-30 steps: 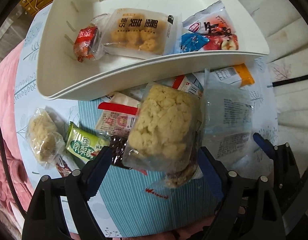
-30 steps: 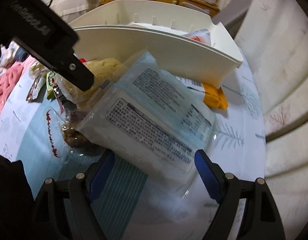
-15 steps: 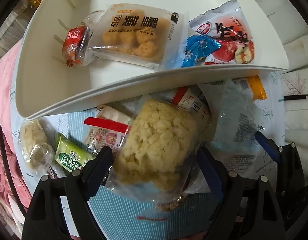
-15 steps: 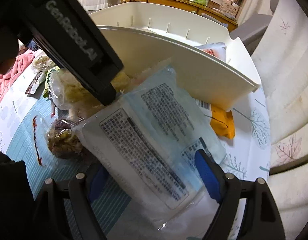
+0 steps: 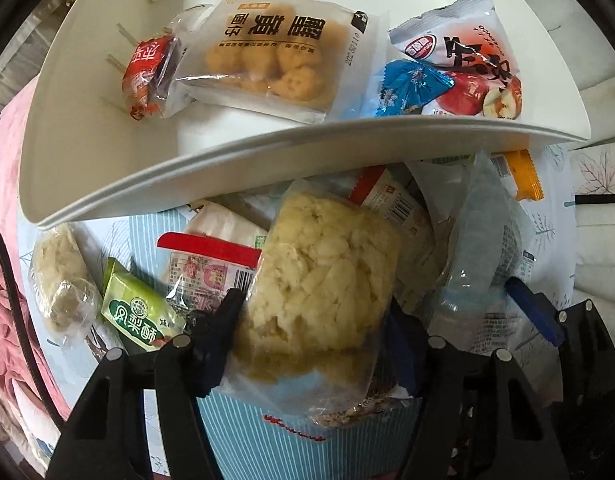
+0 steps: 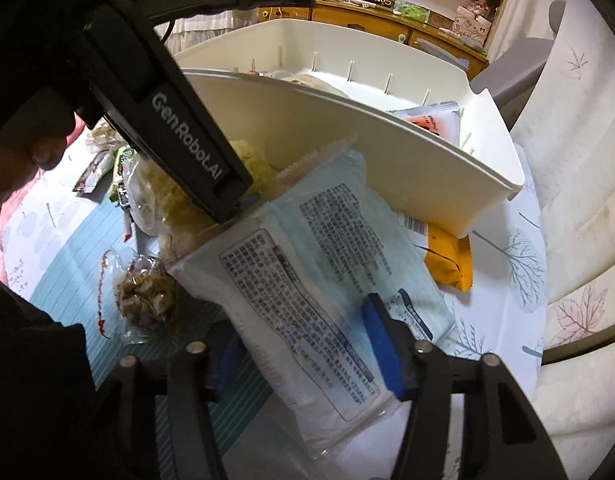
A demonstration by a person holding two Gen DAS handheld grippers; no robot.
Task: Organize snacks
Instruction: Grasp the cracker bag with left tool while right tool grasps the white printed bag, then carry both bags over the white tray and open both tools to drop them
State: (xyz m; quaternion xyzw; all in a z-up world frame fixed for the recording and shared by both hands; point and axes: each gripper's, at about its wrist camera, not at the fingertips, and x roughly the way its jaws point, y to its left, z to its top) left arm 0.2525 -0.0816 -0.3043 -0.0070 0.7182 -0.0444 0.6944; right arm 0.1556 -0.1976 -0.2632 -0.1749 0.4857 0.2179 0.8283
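Observation:
My left gripper (image 5: 313, 326) is shut on a clear bag of yellow puffed snack (image 5: 323, 280) and holds it just in front of the white basket (image 5: 107, 184). The basket holds a red packet (image 5: 147, 72), a bag of golden biscuits (image 5: 267, 56), a blue candy (image 5: 411, 84) and an apple-print packet (image 5: 467, 64). My right gripper (image 6: 307, 344) is shut on a pale blue and white packet with printed text (image 6: 307, 280), lifted toward the basket's near wall (image 6: 387, 160). The same packet shows in the left wrist view (image 5: 479, 256).
Loose snacks lie on the blue striped cloth (image 5: 267, 440): a green packet (image 5: 135, 312), a clear pastry bag (image 5: 59, 276), a red-topped packet (image 5: 203, 264), an orange packet (image 6: 447, 260) and a brown nut bag (image 6: 143, 292). A wooden dresser (image 6: 387, 20) stands behind.
Both grippers have closed on their packets and lifted them toward the basket. The basket looks nearer in both views.

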